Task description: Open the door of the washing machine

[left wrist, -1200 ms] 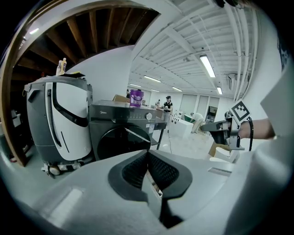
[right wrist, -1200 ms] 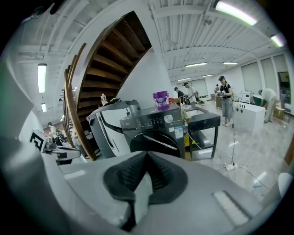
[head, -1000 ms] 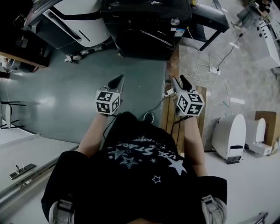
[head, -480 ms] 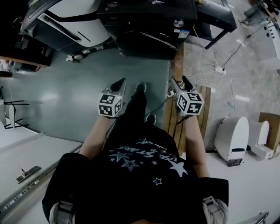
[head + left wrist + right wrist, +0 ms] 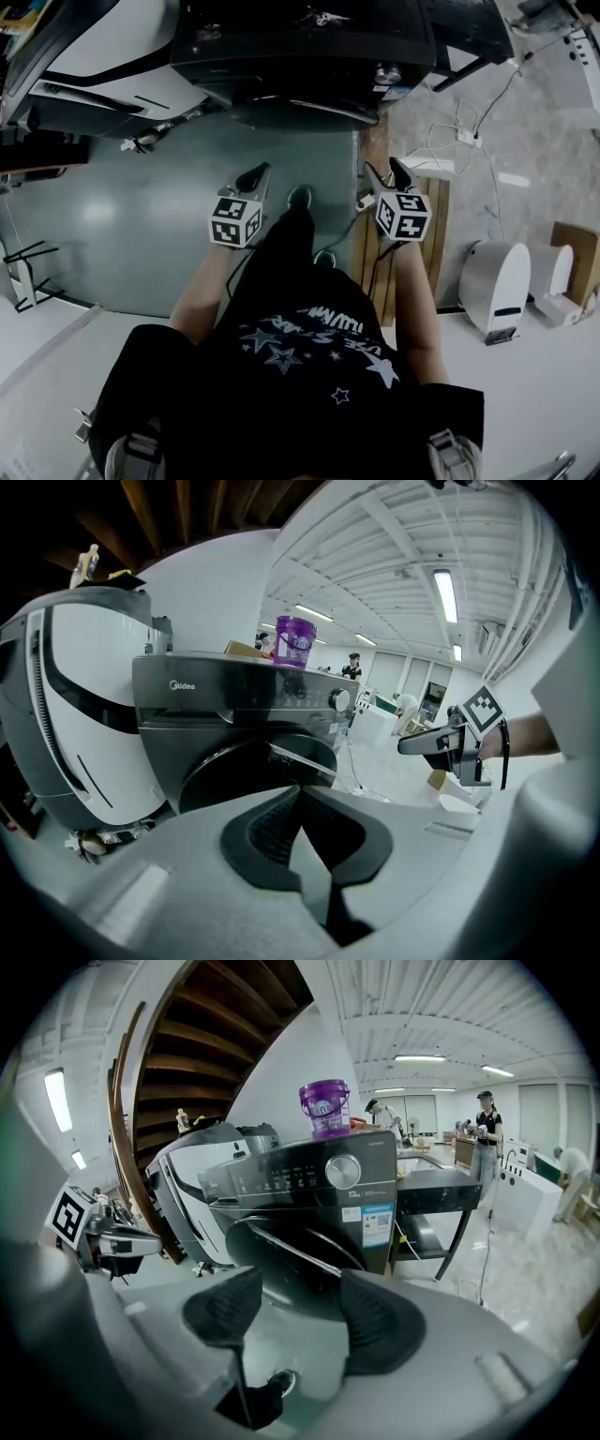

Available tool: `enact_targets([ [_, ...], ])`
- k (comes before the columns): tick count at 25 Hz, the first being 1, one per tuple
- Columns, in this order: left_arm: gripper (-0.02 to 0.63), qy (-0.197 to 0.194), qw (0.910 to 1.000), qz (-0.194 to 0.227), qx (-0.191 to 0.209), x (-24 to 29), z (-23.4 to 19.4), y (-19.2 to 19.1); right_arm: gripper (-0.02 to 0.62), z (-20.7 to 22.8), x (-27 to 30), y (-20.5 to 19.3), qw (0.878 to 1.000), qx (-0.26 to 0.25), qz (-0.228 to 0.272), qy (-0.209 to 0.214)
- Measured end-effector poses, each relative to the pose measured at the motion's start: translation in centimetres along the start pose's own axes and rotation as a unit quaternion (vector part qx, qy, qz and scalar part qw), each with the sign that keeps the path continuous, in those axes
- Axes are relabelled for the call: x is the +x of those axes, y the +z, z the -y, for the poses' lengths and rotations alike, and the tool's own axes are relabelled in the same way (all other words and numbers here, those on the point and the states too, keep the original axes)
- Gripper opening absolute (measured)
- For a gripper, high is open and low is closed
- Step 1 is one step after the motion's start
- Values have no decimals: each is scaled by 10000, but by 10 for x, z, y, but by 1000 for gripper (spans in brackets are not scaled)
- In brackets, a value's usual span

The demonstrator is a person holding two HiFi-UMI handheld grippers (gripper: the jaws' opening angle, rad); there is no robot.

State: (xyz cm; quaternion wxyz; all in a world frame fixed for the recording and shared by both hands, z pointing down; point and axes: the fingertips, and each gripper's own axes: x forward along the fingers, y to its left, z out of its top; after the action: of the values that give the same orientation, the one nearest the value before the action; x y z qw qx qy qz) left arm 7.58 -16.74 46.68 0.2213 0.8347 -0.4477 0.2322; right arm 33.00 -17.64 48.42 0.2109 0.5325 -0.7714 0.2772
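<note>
The dark front-loading washing machine (image 5: 309, 47) stands ahead of me, and its round door (image 5: 300, 108) lies flat against the front. In the left gripper view the door (image 5: 258, 775) fills the space above my left gripper (image 5: 298, 794), whose pads meet at the tips with nothing held. My right gripper (image 5: 300, 1302) is open and has just been opening its jaws, with nothing between them and the door (image 5: 300, 1260) beyond. In the head view the left gripper (image 5: 255, 176) and right gripper (image 5: 384, 172) hang side by side, short of the door and apart from it.
A purple cup (image 5: 324, 1108) sits on top of the machine. A white and black appliance (image 5: 94, 47) stands to its left, a black table (image 5: 469, 28) to its right. Cables and a power strip (image 5: 459, 136), wooden planks (image 5: 370, 244) and white units (image 5: 494, 286) lie on the right. My shoe (image 5: 300, 197) is forward.
The washing machine has come nearer and larger at the top of the head view. A leg and shoe have stepped forward between the grippers. The right jaws stand wider apart.
</note>
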Motion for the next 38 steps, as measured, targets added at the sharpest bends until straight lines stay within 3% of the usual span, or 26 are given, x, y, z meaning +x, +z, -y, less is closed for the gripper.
enact_targets([
  [7, 11, -286, 9989, -373, 86, 61, -46, 16, 265, 26, 77, 20, 9988, -46, -423, -239],
  [16, 11, -569, 9949, -816, 141, 103, -70, -1, 265, 57, 148, 13, 9943, -392, -852, -511],
  [26, 11, -294, 9955, -897, -58, 107, -80, -37, 265, 72, 203, -4, 9865, -1323, -949, -201],
  [30, 11, -201, 9956, -909, -99, 108, -70, -52, 264, 70, 214, -6, 9790, -1889, -701, -318],
  [38, 11, 44, 9944, -1057, -70, 94, -47, -65, 259, 65, 204, -16, 9818, -1795, -533, -301],
])
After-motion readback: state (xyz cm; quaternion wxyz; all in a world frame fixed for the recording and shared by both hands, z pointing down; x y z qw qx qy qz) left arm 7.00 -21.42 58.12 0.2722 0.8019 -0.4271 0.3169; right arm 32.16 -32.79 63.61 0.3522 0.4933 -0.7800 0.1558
